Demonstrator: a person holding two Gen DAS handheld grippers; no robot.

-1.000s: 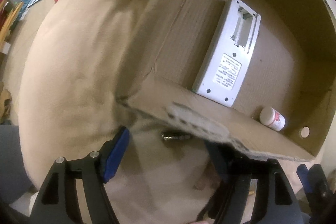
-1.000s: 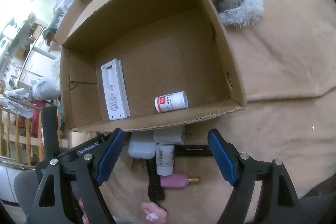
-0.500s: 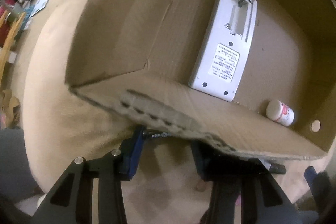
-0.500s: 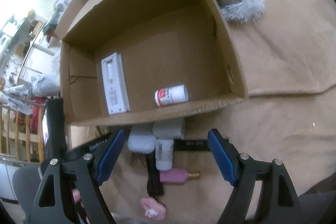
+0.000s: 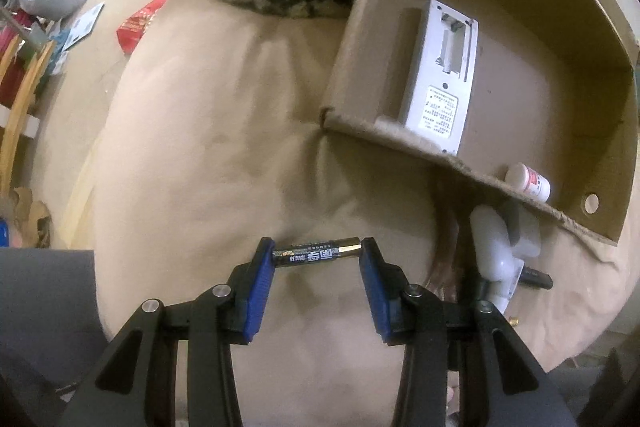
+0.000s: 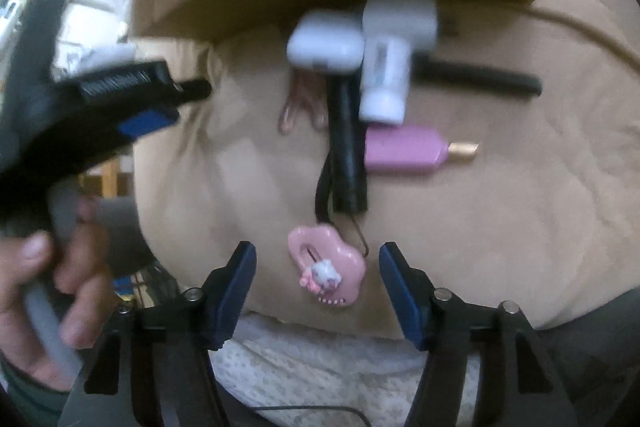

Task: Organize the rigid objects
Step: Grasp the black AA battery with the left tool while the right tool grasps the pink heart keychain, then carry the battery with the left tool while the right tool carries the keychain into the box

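Black battery [image 5: 317,253], white lettering illegible, clamped end to end in the downward-pointing left gripper [image 5: 317,257]. Right gripper [image 6: 318,269], jaws just narrowing yet apart, straddles pink charm [image 6: 326,269] untouched.

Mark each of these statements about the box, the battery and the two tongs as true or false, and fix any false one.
1. The left tongs grip a battery end to end. True.
2. The cardboard box holds nothing. False: a white remote lies back-up in it, and a small white bottle lies near its front wall.
3. The right tongs are clamped on the pink charm. False: the jaws have just been closing, but the charm lies between them untouched.
4. The remote's battery bay is uncovered. True.
5. The pink case with a gold tip is inside the box. False: it lies on the tan cover in front of the box.
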